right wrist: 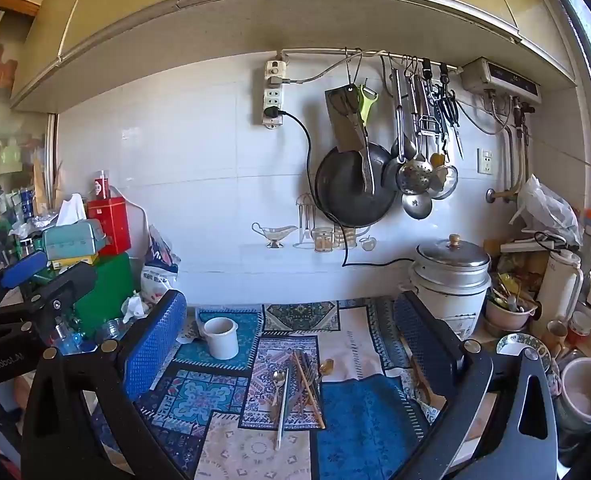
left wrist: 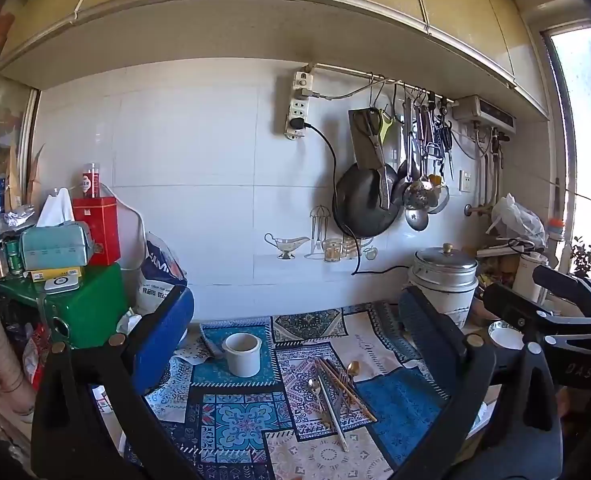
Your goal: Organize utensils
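Note:
A pile of utensils (left wrist: 337,394), gold spoons, wooden chopsticks and a white chopstick, lies on the patterned cloth (left wrist: 239,424). It also shows in the right wrist view (right wrist: 297,388). A white ceramic cup (left wrist: 242,353) stands upright behind it to the left, seen too in the right wrist view (right wrist: 221,337). My left gripper (left wrist: 295,320) is open and empty, held above the cloth. My right gripper (right wrist: 289,316) is open and empty, also above the cloth. Each gripper shows at the edge of the other's view.
A rice cooker (right wrist: 451,280) stands at the back right, with bowls and cups (right wrist: 583,396) beside it. A green box stacked with tins and a tissue box (left wrist: 55,244) fills the left. A pan and ladles (right wrist: 355,188) hang on the tiled wall.

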`<state>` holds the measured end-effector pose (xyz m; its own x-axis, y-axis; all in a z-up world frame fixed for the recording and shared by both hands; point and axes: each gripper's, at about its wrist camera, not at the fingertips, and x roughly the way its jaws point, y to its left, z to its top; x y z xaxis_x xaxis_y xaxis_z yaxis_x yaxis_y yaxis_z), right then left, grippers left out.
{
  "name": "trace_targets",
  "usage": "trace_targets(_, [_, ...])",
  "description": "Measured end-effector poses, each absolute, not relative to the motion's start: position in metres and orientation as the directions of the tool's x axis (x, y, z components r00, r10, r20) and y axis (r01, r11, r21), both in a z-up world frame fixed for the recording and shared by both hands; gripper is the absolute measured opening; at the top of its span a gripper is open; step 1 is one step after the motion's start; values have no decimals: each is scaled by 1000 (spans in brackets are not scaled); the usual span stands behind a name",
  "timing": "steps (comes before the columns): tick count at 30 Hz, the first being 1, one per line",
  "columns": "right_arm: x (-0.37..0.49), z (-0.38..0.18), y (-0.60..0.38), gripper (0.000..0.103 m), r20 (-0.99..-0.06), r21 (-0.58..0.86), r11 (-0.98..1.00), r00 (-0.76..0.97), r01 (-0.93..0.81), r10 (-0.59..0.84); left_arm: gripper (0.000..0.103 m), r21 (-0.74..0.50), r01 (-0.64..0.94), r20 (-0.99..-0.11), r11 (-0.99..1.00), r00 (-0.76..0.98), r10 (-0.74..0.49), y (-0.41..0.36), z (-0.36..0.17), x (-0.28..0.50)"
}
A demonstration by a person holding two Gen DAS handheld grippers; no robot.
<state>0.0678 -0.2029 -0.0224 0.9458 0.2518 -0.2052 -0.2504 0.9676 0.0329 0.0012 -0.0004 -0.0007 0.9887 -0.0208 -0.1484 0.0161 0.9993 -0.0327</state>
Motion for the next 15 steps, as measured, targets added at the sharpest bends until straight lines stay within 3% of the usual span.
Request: trace_targets(15, [68, -26, -199, 103, -221, 36, 967, 941, -254, 255, 103, -32, 6, -170, 999, 985, -12, -5, -4, 3])
